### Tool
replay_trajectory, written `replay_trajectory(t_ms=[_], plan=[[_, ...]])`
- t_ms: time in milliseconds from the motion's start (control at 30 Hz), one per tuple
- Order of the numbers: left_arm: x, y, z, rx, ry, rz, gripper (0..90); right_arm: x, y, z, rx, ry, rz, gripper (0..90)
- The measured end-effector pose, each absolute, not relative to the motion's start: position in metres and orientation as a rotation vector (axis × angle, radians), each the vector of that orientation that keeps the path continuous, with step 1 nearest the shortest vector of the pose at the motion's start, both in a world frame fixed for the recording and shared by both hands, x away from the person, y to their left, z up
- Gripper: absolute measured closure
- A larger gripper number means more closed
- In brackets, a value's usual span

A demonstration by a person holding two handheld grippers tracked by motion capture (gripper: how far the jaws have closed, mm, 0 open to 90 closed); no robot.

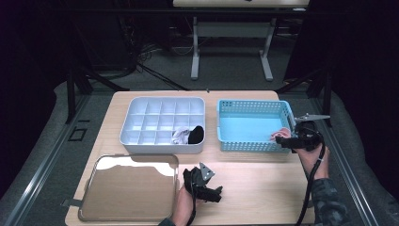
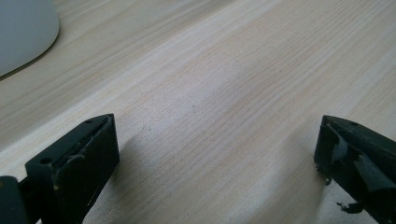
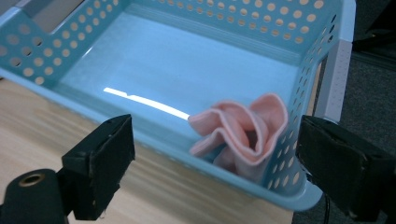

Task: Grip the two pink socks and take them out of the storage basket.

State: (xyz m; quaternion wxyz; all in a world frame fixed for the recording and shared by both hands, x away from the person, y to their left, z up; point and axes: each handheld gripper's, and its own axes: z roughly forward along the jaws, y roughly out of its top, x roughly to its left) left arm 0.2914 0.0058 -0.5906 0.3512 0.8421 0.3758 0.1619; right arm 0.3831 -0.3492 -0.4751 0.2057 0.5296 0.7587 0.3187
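Note:
A pink sock point(image 1: 281, 133) lies crumpled in the near right corner of the blue perforated basket point(image 1: 254, 104). My right gripper point(image 1: 282, 140) hovers at that corner, open. In the right gripper view its jaws stand wide apart on either side of the pink sock point(image 3: 243, 130), which rests inside the basket point(image 3: 177, 56) with nothing pressing on it. My left gripper point(image 1: 214, 194) rests low over the table's front middle, open. Between its jaws in the left gripper view point(image 2: 215, 158) there is bare wood.
A white divided organizer point(image 1: 141, 101) stands left of the basket with a white sock point(image 1: 179, 135) and a black sock point(image 1: 196, 134) in its front compartments. A clear flat lid point(image 1: 129, 186) lies at the front left. A white rounded corner point(image 2: 23, 32) sits off my left gripper's side.

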Motion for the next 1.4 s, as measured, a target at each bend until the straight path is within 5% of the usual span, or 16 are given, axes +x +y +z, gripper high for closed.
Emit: replay_trajectory(t_ms=[300, 600, 900, 967, 1400], plan=[[0.291, 0.006, -0.591, 2.180, 0.973, 0.417, 0.0, 0.412, -0.350, -0.484, 1.552, 2.125, 0.811, 14.0], [0.291, 0.006, -0.591, 2.180, 0.972, 0.416, 0.0, 0.422, -0.352, -0.494, 1.636, 2.131, 0.742, 28.3], [0.291, 0.006, -0.591, 2.181, 0.972, 0.418, 0.1, 0.422, -0.349, -0.499, 1.644, 2.114, 0.708, 72.7], [0.291, 0.006, -0.591, 2.182, 0.972, 0.418, 0.1, 0.421, -0.349, -0.499, 1.643, 2.108, 0.728, 76.7], [0.291, 0.007, -0.591, 2.180, 0.974, 0.418, 0.1, 0.416, -0.350, -0.484, 1.617, 2.075, 0.811, 80.3]])
